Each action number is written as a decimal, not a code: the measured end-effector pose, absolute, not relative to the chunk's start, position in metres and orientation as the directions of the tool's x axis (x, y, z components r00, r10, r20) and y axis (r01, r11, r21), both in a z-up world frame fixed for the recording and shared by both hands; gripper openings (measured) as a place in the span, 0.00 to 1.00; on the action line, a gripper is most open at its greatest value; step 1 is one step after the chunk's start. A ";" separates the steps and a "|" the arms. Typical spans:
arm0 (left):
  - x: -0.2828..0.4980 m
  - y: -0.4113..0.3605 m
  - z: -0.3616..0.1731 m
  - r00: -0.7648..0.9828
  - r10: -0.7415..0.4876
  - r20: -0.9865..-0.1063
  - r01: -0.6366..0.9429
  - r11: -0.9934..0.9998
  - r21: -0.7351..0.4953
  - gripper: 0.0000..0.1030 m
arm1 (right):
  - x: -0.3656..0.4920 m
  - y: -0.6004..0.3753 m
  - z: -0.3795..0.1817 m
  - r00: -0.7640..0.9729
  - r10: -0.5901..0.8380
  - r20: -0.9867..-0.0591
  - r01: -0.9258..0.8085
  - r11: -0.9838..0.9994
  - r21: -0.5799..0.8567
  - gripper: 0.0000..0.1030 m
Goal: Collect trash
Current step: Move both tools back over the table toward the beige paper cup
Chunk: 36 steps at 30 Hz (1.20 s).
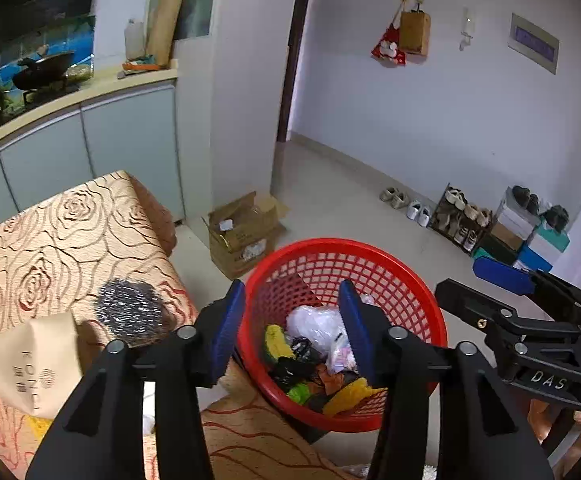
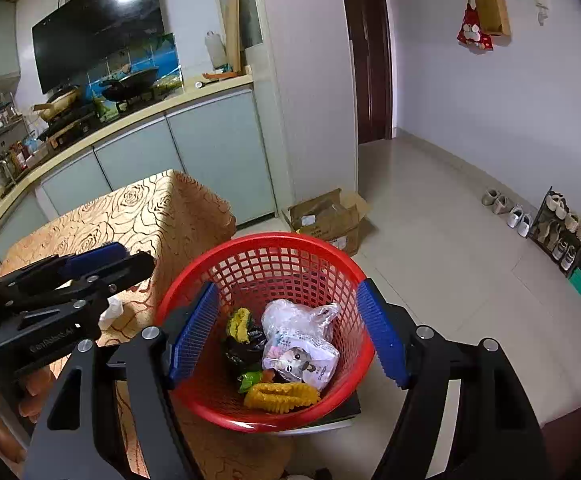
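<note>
The bench (image 1: 50,240) with the rose-pattern cloth sits left of the red basket (image 1: 370,252), which holds wrappers and a clear plastic bag (image 2: 290,316). Both the left claw (image 1: 290,332) and right claw (image 2: 290,332) hang over the basket, spread wide, gripping nothing.

Counted items

One red basket (image 2: 274,256), two yellow wrappers (image 2: 280,397), one cardboard box (image 2: 330,216) and one paper bag (image 1: 36,364) are seen.
</note>
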State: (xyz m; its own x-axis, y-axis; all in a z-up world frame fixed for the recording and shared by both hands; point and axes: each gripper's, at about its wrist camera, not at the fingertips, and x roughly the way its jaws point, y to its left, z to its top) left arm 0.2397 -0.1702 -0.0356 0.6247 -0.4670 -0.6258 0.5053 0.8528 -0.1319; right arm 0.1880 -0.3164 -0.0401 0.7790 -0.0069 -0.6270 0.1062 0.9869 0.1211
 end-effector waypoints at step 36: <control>0.200 -0.034 0.014 0.784 -0.313 -0.536 0.297 0.947 -0.119 0.61 | 0.150 -0.256 0.009 0.839 0.036 -0.543 0.031 0.993 0.114 0.69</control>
State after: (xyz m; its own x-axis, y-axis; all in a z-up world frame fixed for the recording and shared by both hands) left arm 0.1999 -0.0341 0.0138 0.7838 -0.3134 -0.5361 0.2974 0.9473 -0.1190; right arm 0.1498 -0.2557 0.0094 0.8390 0.0360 -0.5429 0.0309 0.9930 0.1136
